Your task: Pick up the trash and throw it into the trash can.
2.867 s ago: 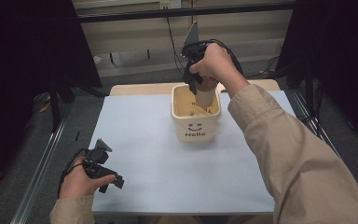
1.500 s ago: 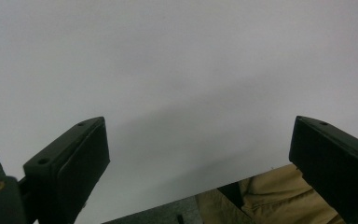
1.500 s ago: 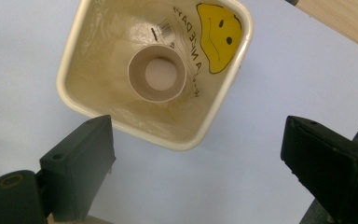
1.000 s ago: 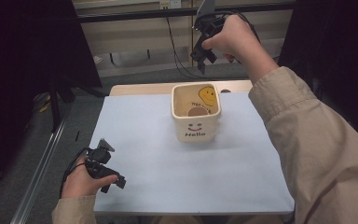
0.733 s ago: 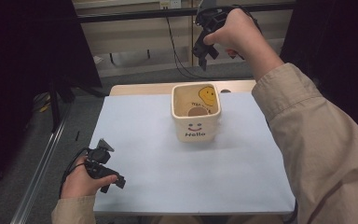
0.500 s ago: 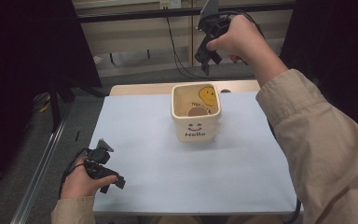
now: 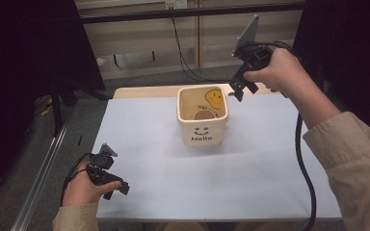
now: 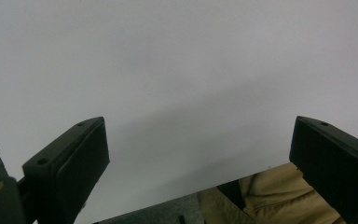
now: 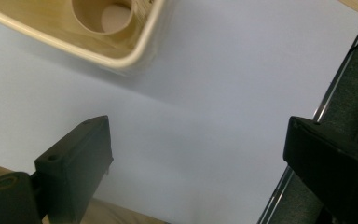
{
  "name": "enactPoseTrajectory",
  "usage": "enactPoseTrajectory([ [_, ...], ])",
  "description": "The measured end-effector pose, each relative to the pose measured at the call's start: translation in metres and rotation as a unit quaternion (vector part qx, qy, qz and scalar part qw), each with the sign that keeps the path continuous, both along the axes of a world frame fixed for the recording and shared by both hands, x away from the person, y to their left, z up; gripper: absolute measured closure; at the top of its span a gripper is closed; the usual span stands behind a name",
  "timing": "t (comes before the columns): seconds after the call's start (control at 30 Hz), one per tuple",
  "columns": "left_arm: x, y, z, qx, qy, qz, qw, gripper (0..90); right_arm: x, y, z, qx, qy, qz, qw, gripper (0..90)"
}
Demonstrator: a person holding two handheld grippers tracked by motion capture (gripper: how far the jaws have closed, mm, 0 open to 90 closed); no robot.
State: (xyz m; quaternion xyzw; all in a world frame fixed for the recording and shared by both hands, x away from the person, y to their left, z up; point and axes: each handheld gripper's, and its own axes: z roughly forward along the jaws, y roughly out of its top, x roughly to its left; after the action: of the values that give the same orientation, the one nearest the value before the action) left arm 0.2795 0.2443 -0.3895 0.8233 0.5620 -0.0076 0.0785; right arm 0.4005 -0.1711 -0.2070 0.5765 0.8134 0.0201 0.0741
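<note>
A table (image 7: 250,183) covered in pale blue-grey sheeting is seen from above, with dark curtains at both sides and a beige wall with hanging cables behind it. A cream, square-sided pot (image 7: 203,117) stands upright toward the far middle of the table. A smiling face and the word "Hello" are printed on its front wall, and a yellow smiley is printed on the inside of its back wall. A brown cardboard tube (image 7: 203,114) is set inside the pot, its round open end seen from above.

The right gripper (image 7: 237,90) is held in the air above the far right side of the table, just beyond and to the right of the pot's rim, clear of it. Its jaws are pointed downward and are spread wide, with nothing between them. In the right gripper view, the pot (image 9: 81,29) is seen at the upper left, well apart from both black jaws, with the tube (image 9: 103,16) inside it.

The left gripper (image 7: 119,187) is rested low at the near left corner of the table, well apart from the pot. In the left gripper view its jaws are spread wide over bare sheeting, nothing held, and a tan sleeve (image 8: 270,198) is seen at the lower right.
</note>
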Motion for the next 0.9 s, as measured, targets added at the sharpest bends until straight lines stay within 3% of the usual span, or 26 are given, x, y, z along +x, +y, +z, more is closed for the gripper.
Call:
enactPoseTrajectory([
  [0.33,0.000,-0.002,0.000,-0.001,-0.001,-0.004,1.0000,4.4,-0.035,-0.027,-0.026,-0.021,-0.004,0.012,0.9997,7.8],
  [0.47,0.000,-0.003,0.001,0.000,-0.001,-0.003,1.0000,4.3,-0.050,-0.039,-0.040,-0.015,-0.004,0.015,0.9998,8.0],
  [0.7,0.000,-0.004,0.001,-0.002,0.002,-0.003,1.0000,4.3,-0.074,-0.057,-0.071,-0.021,0.006,0.014,0.9997,7.9],
  [0.9,0.001,-0.003,0.000,0.005,-0.002,-0.003,1.0000,4.3,-0.090,-0.078,-0.104,-0.016,0.015,-0.007,0.9997,7.5],
])
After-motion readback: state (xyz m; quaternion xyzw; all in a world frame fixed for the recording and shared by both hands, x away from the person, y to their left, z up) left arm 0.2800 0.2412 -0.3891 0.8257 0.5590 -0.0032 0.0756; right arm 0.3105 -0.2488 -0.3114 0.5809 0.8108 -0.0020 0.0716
